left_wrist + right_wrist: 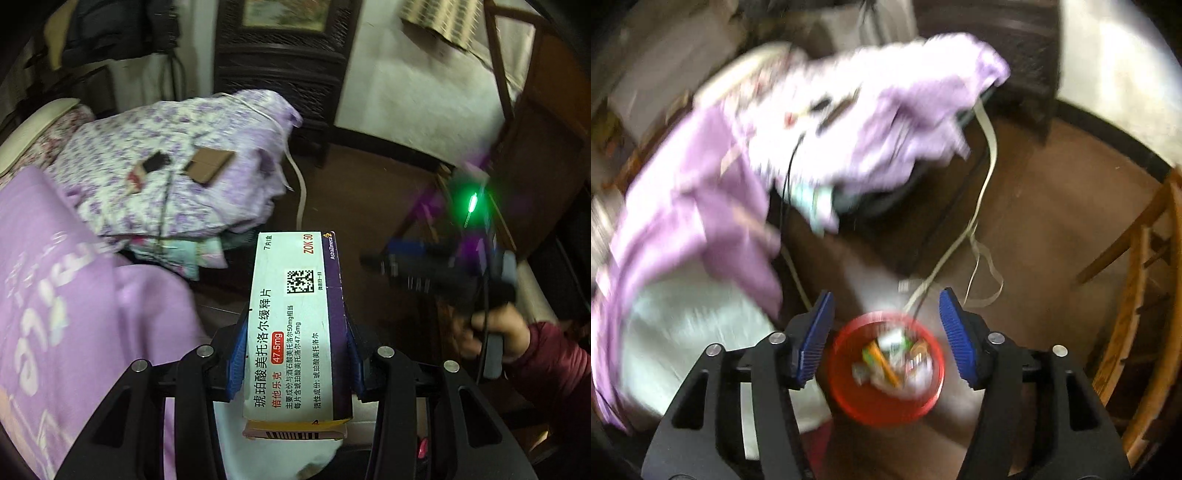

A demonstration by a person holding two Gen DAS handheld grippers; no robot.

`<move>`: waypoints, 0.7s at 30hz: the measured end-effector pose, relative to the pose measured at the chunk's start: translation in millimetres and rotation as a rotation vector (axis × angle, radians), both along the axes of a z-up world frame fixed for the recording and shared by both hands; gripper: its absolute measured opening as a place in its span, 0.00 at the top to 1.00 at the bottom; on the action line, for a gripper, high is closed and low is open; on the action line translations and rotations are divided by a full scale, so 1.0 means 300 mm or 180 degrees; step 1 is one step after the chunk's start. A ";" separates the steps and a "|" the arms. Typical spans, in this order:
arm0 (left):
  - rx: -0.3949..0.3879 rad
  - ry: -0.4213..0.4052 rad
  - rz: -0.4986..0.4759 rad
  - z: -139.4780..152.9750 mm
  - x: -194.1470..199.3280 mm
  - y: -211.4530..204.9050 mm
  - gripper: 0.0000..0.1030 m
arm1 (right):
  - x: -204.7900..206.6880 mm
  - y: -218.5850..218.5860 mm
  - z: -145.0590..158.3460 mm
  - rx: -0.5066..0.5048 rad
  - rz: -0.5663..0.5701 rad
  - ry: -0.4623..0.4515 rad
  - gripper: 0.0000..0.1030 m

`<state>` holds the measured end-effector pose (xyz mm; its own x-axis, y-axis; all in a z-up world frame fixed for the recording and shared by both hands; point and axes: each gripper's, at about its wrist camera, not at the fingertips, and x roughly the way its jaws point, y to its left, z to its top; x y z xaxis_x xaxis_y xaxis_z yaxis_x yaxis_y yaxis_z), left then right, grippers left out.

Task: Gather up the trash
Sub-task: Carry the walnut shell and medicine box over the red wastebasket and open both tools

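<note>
Left gripper (297,354): blue fingers (238,354) clamped on both long sides of a medicine box (295,325), white-faced with a dark purple edge, printed text and a square code on top. Box held lengthwise, far end pointing away from the camera, near end showing a barcode flap. Below the box, something white, not identifiable.

Beyond the box, a bed (22,136) with a purple-flowered quilt (177,166) heaped on it. On the quilt, a flat brown cardboard piece (208,166) and, just beside it to the left, a small dark wrapper (147,168) with a red-and-white end; both apart from the gripper. A thin dark cable running down across the quilt. A lilac blanket (74,295) with pale lettering filling the left foreground. A white strap (301,188) hanging off the quilt's right edge toward the brown floor (369,177).

On the right of the left wrist view, a hand (495,336) in a dark red sleeve (557,369) holding the other device, blurred, with a green light on it.

Right gripper (886,332): fingers (816,332) apart, nothing pressed between them. Directly below the gap, a round red bin (846,391) on the floor, holding mixed scraps (894,362), yellow, green and white, too blurred to name. A wooden chair (1137,295) at the right edge. Whole view smeared.
</note>
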<state>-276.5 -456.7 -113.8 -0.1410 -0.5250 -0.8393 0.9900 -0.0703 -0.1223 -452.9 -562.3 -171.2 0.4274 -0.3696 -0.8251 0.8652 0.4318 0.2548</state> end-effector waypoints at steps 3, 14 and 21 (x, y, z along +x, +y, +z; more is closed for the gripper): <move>0.0051 -0.0047 -0.0154 -0.018 -0.057 -0.021 0.51 | -0.031 -0.018 0.074 -0.0145 -0.0140 -0.0225 0.39; -0.0154 -0.0179 0.0279 0.043 0.059 0.040 0.20 | 0.015 0.042 0.185 -0.0256 0.0100 -0.0501 0.38; -0.0303 -0.0210 0.0928 0.104 0.272 0.143 0.17 | 0.185 0.133 0.278 -0.0378 0.0476 -0.0661 0.37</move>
<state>-194.8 -413.9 -82.7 0.0802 -0.6121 -0.7867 0.9757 0.2097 -0.0636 -397.4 -522.5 -87.9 0.6399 -0.3786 -0.6687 0.7241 0.5883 0.3599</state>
